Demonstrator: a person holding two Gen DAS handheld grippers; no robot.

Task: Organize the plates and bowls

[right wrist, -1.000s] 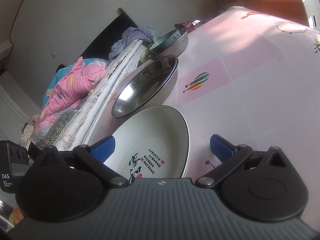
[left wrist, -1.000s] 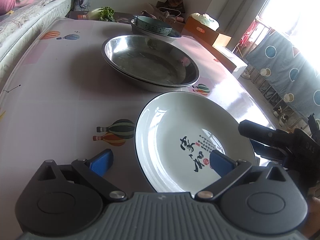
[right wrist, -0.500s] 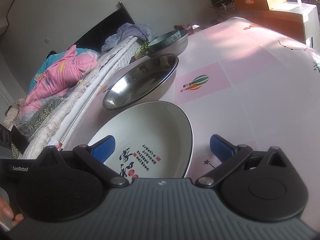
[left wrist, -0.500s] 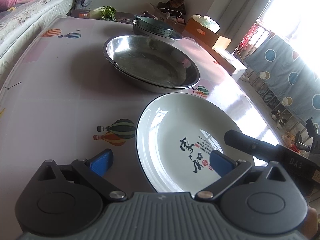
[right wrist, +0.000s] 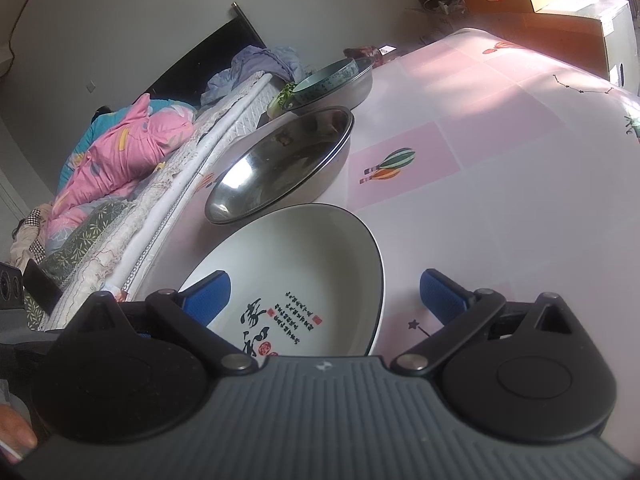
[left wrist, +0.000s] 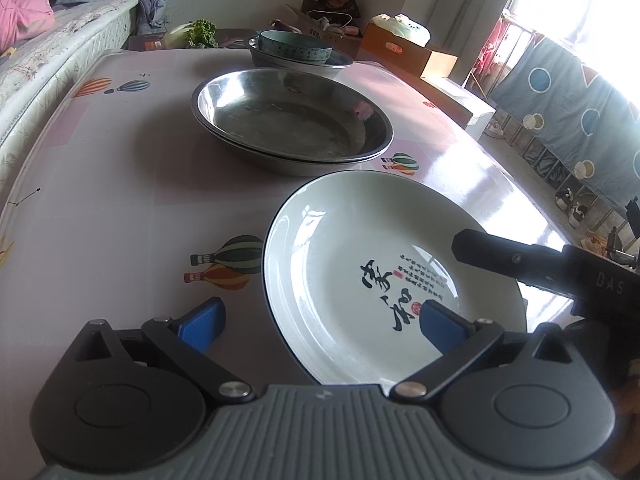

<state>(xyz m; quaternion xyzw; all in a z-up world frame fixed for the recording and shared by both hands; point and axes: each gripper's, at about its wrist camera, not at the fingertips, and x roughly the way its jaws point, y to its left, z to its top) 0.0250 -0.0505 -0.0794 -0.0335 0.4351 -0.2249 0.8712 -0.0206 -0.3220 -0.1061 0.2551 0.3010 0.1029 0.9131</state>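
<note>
On the pink table [left wrist: 100, 184], the white plate [left wrist: 360, 248] lies between both grippers' released jaws.

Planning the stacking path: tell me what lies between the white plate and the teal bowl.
The stacked steel basins lie between the white plate and the teal bowl, clearest in the left wrist view.
</note>
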